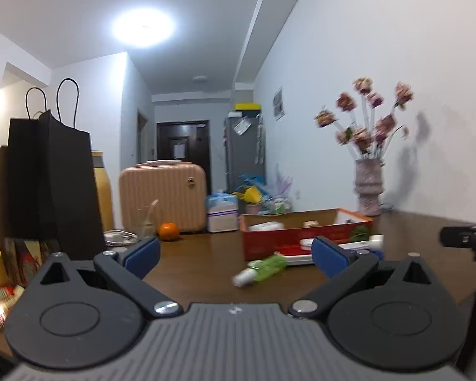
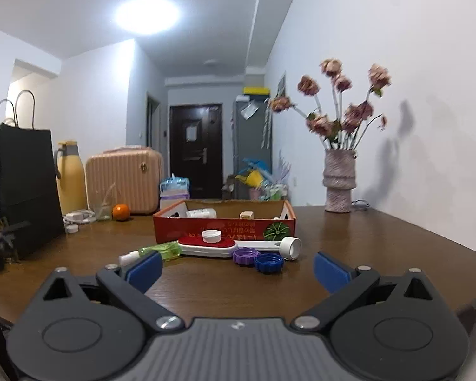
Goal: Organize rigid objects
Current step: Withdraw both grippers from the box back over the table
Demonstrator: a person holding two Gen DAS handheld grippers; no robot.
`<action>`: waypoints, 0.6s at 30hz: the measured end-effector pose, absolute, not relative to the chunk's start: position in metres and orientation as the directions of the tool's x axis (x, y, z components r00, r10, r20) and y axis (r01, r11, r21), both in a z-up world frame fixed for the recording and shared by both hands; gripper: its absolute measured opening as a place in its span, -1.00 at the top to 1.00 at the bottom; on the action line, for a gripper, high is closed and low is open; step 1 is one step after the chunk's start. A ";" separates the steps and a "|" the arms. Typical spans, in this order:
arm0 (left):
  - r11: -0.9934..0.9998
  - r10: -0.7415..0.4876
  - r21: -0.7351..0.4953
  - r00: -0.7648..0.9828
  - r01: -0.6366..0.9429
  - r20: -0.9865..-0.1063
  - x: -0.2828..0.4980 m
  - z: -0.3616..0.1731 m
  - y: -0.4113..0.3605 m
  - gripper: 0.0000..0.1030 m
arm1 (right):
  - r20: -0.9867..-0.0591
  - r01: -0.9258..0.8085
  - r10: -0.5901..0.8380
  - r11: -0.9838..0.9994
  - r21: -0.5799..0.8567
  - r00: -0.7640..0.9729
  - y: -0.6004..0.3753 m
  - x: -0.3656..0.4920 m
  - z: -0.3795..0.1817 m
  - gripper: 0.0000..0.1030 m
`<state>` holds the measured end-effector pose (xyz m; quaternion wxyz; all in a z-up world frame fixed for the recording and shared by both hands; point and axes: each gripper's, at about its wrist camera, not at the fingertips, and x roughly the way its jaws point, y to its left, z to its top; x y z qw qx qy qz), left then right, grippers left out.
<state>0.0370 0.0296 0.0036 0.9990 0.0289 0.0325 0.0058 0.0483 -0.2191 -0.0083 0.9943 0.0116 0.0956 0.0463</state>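
Both wide open and empty, the left gripper (image 1: 234, 254) has the green bottle (image 1: 263, 268) lying crosswise at 12 o'clock, nearer than the right gripper (image 2: 238, 266).

Each claw (image 1: 234, 254) (image 2: 236, 268) has blue pads, black linkage arms, silver screws, ribbed grey body.

A lived-in home: a brown wooden dining table (image 2: 365, 231) stands against a white wall, with a vase of dried flowers (image 2: 339, 187) at its far right. Far left sit a pink vanity case (image 2: 125, 181) and black paper bag (image 2: 19, 187), with a hallway and dark entrance door (image 2: 196, 152) beyond.
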 end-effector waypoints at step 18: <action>0.995 -0.078 0.054 0.991 0.084 -0.108 0.018 -0.001 0.015 -1.00 | -0.155 -0.115 0.115 0.993 0.009 0.981 -0.198 0.008 -0.009 -1.00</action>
